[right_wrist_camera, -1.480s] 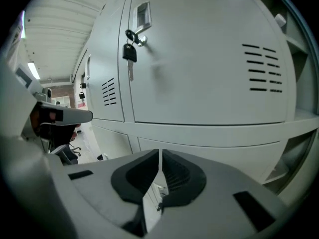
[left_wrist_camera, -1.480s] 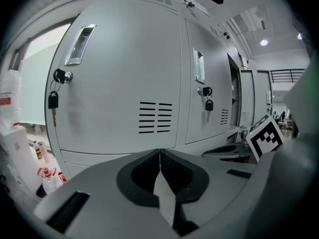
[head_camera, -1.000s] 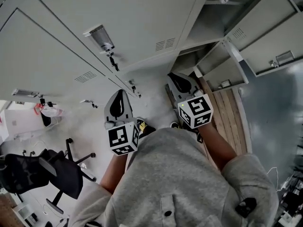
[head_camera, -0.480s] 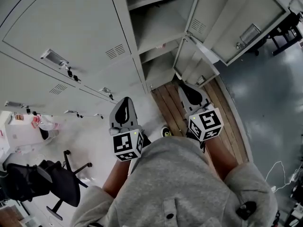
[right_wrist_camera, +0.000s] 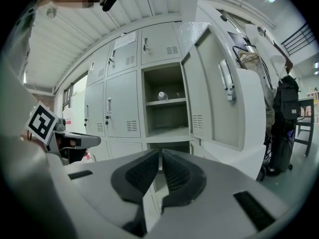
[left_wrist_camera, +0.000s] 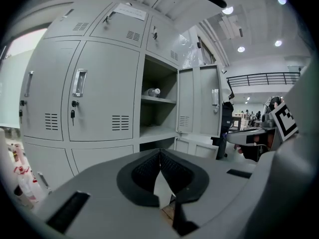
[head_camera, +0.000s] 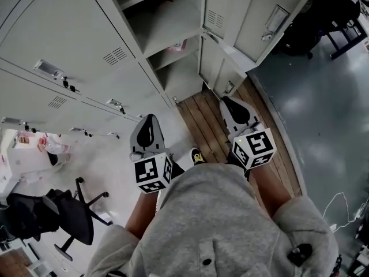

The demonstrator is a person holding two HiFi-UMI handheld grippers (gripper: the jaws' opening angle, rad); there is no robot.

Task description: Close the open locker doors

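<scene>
Head view: the upper open locker door [head_camera: 248, 22] swings out to the right of its shelved compartment [head_camera: 167, 27], and a smaller lower door [head_camera: 222, 68] stands ajar beneath it. Both are ahead of the right tool [head_camera: 229, 103], its jaws together on nothing. The left tool [head_camera: 149, 120], also closed and empty, faces shut lockers [head_camera: 57, 33]. A bottle [right_wrist_camera: 162, 95] lies on the shelf, a black bag [head_camera: 314, 19] sits beyond the upper door, and an office chair [head_camera: 63, 212] stands at the rear left.

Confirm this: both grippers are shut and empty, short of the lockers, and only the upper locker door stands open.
Not quite. The head view shows two doors open: the upper locker door and the lower locker door beneath it. The rest holds: the left gripper and the right gripper are shut, empty and short of the lockers.
</scene>
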